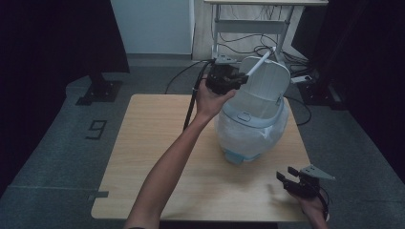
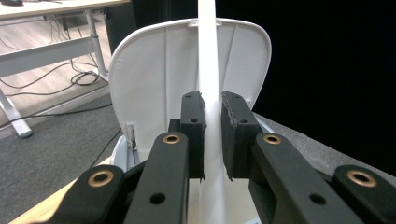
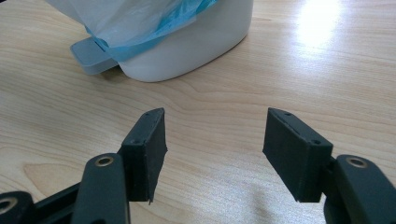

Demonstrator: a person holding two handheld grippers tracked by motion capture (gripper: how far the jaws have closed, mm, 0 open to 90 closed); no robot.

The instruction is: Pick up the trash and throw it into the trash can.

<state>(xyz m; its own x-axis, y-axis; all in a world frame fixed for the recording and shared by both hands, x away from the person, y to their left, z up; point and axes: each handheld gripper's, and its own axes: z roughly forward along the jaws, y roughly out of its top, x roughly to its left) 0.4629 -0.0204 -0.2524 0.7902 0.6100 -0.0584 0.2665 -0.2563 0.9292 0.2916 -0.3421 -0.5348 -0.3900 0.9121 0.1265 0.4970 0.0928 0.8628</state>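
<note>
Tabletop: raised left claw [image 1: 244, 76] pinches white stick [image 1: 259, 62].

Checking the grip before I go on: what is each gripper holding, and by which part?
The left gripper is shut on a slim white plastic stick, clamped partway along its length. The right gripper is open, holding nothing.

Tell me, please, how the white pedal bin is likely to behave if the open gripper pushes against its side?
The bin looks like thin plastic, so probably light; it would likely slide across the smooth wooden table. With its lid raised, a high push may tip it. Its bag liner looks slippery and loose, so the right gripper might skid.
</note>
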